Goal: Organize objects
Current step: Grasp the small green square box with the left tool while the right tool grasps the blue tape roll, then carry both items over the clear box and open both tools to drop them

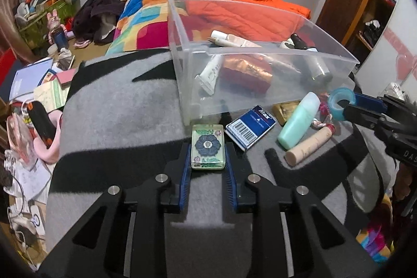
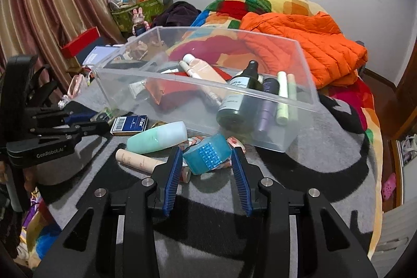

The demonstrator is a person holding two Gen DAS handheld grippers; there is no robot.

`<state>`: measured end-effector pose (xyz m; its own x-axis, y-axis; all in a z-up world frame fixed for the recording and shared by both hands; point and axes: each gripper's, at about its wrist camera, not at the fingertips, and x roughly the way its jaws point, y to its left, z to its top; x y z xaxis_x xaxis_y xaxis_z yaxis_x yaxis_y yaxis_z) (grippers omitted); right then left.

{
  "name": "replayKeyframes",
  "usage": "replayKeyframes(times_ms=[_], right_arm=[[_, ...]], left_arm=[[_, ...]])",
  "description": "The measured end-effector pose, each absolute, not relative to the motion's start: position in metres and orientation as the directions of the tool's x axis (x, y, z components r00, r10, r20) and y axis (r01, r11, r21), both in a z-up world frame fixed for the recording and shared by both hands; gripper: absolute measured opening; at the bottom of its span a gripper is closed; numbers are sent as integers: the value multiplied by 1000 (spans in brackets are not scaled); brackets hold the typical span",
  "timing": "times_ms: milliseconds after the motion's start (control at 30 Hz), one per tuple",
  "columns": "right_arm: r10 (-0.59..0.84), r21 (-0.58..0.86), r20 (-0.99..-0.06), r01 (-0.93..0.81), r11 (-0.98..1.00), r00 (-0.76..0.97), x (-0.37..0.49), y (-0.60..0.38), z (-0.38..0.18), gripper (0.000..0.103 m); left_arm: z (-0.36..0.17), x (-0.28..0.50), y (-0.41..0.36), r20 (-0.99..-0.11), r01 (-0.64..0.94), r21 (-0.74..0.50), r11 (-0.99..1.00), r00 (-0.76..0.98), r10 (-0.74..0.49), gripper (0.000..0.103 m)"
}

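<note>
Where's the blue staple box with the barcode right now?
The blue staple box lies on the grey blanket just in front of the clear plastic bin, between the flower-patterned tile and the mint green bottle.

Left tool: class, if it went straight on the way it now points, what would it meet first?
The left tool is shut on the flower tile. Straight ahead, it would probably meet the near wall of the clear bin first; the blue Max box lies just right of that line.

The left gripper [image 1: 207,151] clamps a flower-printed block [image 1: 207,146] beside the clear bin [image 1: 260,85].
</note>
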<state>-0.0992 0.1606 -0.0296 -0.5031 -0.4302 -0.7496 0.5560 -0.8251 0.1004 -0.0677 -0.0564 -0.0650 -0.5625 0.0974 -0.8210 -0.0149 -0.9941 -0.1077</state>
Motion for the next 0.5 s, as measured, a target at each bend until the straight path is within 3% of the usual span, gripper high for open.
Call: replayKeyframes(times_ms=[500], right_arm=[[-473,143,-654,519,-843,-590,-88,189,16,36]], left_arm=[[-12,-35,-48,-732,-13,-130,-991,-673,105,24]])
